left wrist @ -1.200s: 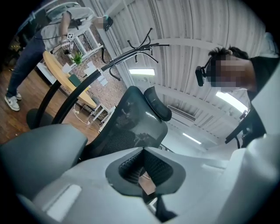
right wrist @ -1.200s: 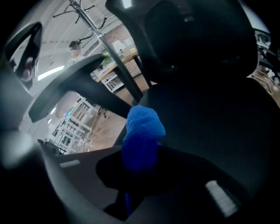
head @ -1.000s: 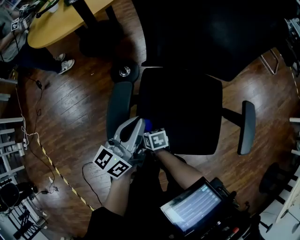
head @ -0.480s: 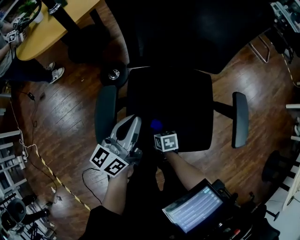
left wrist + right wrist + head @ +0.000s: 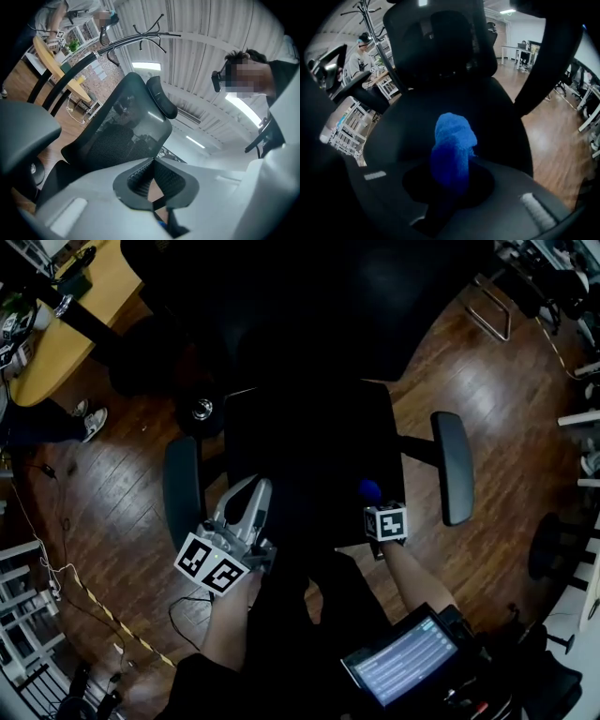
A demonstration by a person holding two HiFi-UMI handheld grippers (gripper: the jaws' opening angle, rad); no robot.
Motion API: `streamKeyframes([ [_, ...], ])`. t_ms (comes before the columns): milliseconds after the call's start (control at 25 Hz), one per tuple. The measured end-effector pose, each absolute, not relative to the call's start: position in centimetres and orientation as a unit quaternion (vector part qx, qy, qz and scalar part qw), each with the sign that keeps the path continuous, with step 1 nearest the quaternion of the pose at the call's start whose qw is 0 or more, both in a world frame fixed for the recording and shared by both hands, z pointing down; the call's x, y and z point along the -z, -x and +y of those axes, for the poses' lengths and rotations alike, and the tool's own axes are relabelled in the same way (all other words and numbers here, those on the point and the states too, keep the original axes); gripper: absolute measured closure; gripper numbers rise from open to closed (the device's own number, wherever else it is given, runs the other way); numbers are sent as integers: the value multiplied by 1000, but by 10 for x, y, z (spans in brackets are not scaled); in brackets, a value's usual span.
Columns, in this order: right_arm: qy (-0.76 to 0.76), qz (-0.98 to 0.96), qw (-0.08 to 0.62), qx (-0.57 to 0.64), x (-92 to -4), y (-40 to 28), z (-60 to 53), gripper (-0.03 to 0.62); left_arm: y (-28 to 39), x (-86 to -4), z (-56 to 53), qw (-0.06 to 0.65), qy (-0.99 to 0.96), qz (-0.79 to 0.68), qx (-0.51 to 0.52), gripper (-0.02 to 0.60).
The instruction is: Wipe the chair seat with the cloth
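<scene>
Nearest the person, a lit tablet screen sits at the lower edge of the head view, and both forearms reach out above it. The left gripper hangs at the front left corner of the chair, between the left armrest and the chair seat; its own view shows the two grey jaws meeting tip to tip with nothing between them; it is tilted upward, looking at the mesh backrest and the headrest. The right gripper is over the front right part of the chair seat, clenched on a blue cloth; in the right gripper view the cloth stands out from between the dark jaws as a bunched roll, its free end over the black seat; whether it presses on the seat I cannot tell. Just beyond it and to the right lies the right armrest, apart from the cloth; farther on, the backrest rises dark above the seat. The chair stands on a dark wooden floor, where a yellow-and-black striped tape runs at the left. Farthest off, at the upper left, is a light wooden surface, with a shoe on the floor beside it.
</scene>
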State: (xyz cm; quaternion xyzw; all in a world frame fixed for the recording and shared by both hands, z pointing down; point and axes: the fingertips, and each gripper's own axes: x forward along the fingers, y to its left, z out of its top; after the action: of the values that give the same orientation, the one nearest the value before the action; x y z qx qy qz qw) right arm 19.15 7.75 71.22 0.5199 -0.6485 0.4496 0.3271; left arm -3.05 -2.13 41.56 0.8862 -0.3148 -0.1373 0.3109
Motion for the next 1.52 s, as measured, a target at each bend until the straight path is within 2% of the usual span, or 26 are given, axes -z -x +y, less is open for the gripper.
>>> streamKeyframes([
  [160, -535, -636, 335, -444, -718, -216, 80, 549, 29, -419, -24, 314, -886, -313, 134, 591],
  [320, -542, -633, 341, -434, -715, -216, 79, 549, 29, -422, -25, 316, -885, -314, 133, 591],
  [520, -525, -671, 317, -417, -696, -203, 62, 549, 32, -421, -30, 314, -885, -315, 135, 591],
  [600, -520, -700, 266, -411, -661, -188, 45, 549, 29, -414, -32, 314, -886, -310, 140, 591],
  [720, -509, -744, 154, -404, -586, -158, 23, 549, 25, -388, -30, 312, -890, -298, 149, 591],
  [920, -445, -832, -17, -332, -413, -110, 1, 549, 27, -323, -22, 298, -899, -281, 157, 591],
  [1160, -362, -887, -207, -198, -218, -117, 20, 549, 13, -227, -11, 247, -923, -237, 173, 591],
  [1320, -317, -900, -252, -162, -163, -118, 50, 549, 18, -178, 6, 228, -926, -228, 198, 591],
  [1520, -314, -901, -264, -141, -158, -137, 74, 549, 11, -158, 30, 213, -924, -231, 219, 591],
])
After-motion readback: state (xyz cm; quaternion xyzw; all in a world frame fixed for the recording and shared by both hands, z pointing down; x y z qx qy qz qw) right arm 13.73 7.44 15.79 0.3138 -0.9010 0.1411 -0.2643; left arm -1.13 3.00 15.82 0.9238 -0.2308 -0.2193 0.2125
